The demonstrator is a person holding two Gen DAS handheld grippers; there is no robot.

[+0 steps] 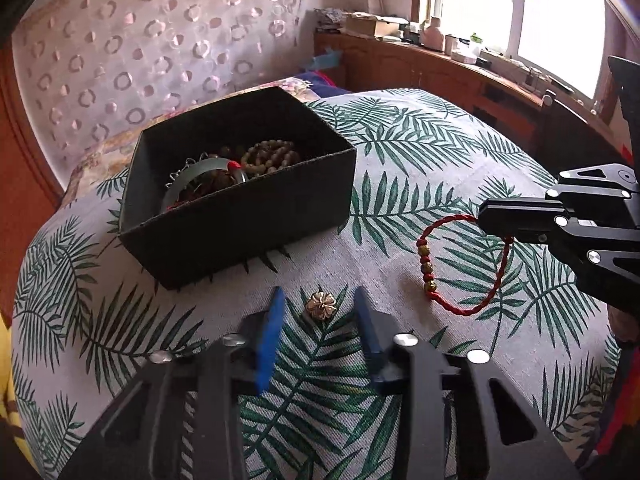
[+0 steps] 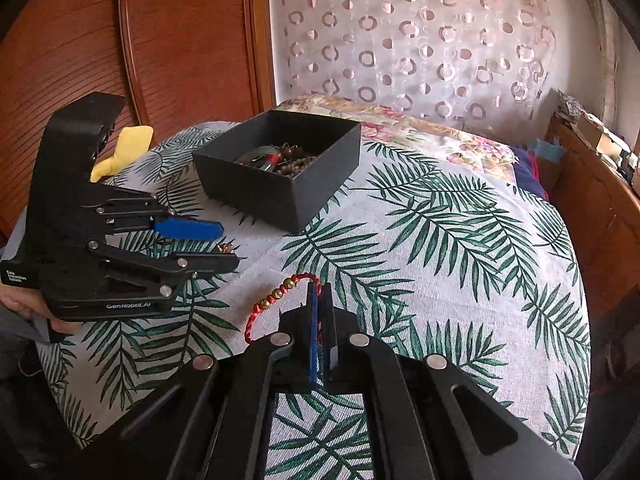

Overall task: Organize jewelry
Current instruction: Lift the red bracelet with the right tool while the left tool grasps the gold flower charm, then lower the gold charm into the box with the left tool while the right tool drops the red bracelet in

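Observation:
A black open box (image 1: 248, 208) holds beaded bracelets (image 1: 272, 156) and a jade bangle (image 1: 200, 176); it also shows in the right wrist view (image 2: 296, 184). A gold flower ornament (image 1: 321, 306) lies on the cloth between the tips of my open left gripper (image 1: 320, 300). The left gripper also shows in the right wrist view (image 2: 230, 246), where the ornament (image 2: 226, 249) peeks between its fingers. My right gripper (image 2: 320, 290) is shut on a red cord bracelet with gold beads (image 2: 280, 294), seen as a loop in the left wrist view (image 1: 464, 268), where the right gripper (image 1: 486, 220) pinches its far side.
The palm-leaf cloth (image 2: 440, 240) covers the bed. A floral pillow (image 2: 420, 128) and a patterned headboard lie behind the box. A wooden cabinet (image 1: 440, 72) with clutter stands under the window. A yellow item (image 2: 124, 148) lies at the bed's left edge.

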